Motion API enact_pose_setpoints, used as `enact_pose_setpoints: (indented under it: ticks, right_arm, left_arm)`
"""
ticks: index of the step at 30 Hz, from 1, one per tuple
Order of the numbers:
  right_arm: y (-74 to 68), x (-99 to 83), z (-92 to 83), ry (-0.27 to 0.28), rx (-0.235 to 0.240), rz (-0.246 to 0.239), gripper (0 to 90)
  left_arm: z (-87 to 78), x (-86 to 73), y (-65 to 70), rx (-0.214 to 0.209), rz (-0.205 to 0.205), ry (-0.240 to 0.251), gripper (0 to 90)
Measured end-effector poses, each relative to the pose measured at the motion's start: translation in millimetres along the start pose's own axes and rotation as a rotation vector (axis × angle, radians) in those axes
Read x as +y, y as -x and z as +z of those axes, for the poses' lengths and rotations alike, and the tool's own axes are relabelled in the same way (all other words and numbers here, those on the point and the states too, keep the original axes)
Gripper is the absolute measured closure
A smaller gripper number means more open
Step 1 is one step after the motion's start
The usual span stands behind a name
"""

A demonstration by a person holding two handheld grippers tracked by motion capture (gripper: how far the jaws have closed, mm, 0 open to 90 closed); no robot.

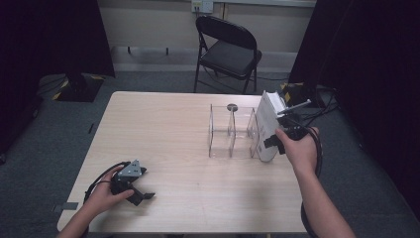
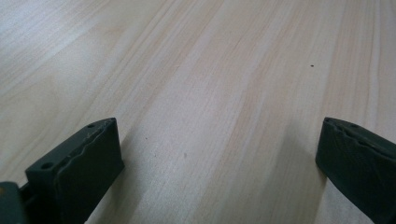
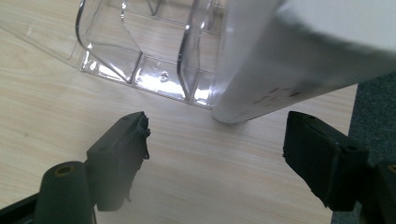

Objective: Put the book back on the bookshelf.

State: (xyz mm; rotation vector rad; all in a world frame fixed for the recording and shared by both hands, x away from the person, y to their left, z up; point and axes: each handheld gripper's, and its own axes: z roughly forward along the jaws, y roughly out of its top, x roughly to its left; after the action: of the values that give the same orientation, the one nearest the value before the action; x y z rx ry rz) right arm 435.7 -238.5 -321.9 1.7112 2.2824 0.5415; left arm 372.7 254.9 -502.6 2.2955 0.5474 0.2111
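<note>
In the right gripper view the white box (image 3: 299, 56) runs off the top and right edges, its near face blurred and its faint dark marks unreadable. The clear divider rack (image 3: 140, 46) is cut by the top edge. In the high view, the small dark disc (image 1: 232, 107) behind the rack is too small to identify.

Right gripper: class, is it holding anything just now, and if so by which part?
Nothing is held. The right gripper has its jaws wide apart, just short of the white box beside the clear organizer.
</note>
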Motion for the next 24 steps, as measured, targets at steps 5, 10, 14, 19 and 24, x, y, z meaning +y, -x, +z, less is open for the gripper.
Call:
enact_pose_setpoints:
  ticks: [5,10,14,19,24]
  right_arm:
    - [-10.0,-7.8,4.9,0.012,0.048,-0.020,21.0]
    - [-21.3,-13.6,11.3,0.014,0.096,-0.051,20.8]
    - [-32.0,-16.5,17.9,0.024,0.111,-0.097,20.4]
    - [-42.4,-18.6,25.7,0.024,0.146,-0.119,20.2]
    - [-50.0,-20.8,32.5,0.036,0.184,-0.134,20.2]
  left_arm:
    - [0.0,0.0,0.0,0.001,0.001,0.000,0.0]
    - [0.0,0.0,0.0,0.001,0.001,0.000,0.0]
    - [0.6,-0.1,0.3,0.006,-0.001,0.006,0.0]
    - [0.6,-0.2,0.3,0.006,-0.001,0.005,0.0]
    - [0.7,-0.2,0.4,0.004,-0.003,0.006,0.0]
